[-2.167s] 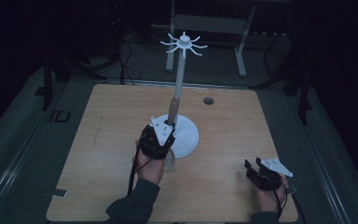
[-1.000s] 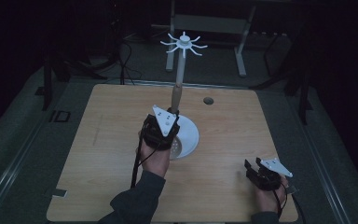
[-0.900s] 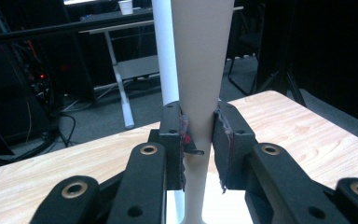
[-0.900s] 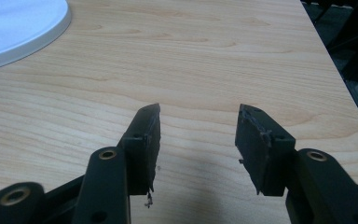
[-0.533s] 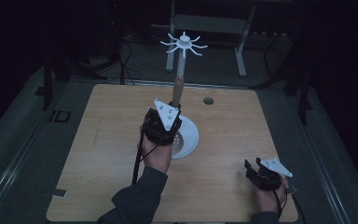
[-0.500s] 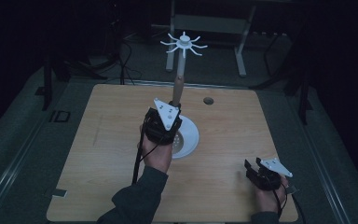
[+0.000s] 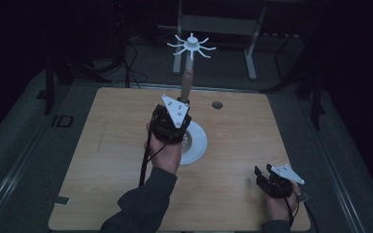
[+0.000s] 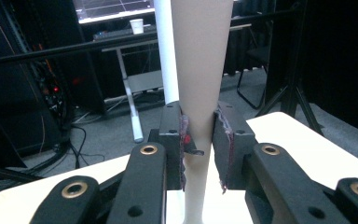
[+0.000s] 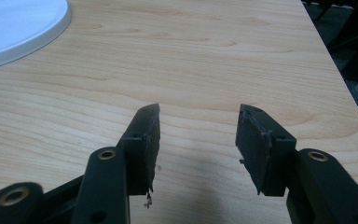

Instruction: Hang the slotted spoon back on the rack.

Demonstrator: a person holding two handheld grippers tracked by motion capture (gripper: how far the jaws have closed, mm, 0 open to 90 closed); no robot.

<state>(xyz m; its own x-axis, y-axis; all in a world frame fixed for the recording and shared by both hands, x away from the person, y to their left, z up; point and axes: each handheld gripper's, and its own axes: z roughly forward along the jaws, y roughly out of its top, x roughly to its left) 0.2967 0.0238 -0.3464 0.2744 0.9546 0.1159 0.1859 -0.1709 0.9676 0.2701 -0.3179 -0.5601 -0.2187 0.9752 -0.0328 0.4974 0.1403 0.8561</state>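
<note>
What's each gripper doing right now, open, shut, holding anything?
Left gripper: shut on the tan tapered post of the white-based stand.
Right gripper: open, holding nothing, low over the wooden table.

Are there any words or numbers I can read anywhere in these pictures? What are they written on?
"ID": that is how the white marks on the dark floor left of the table seem to read, though they are small and dim.
Screen behind the stand's post: lines show, too blurred to read.
Nothing written shows on the left gripper, the right gripper or the white base.
</note>
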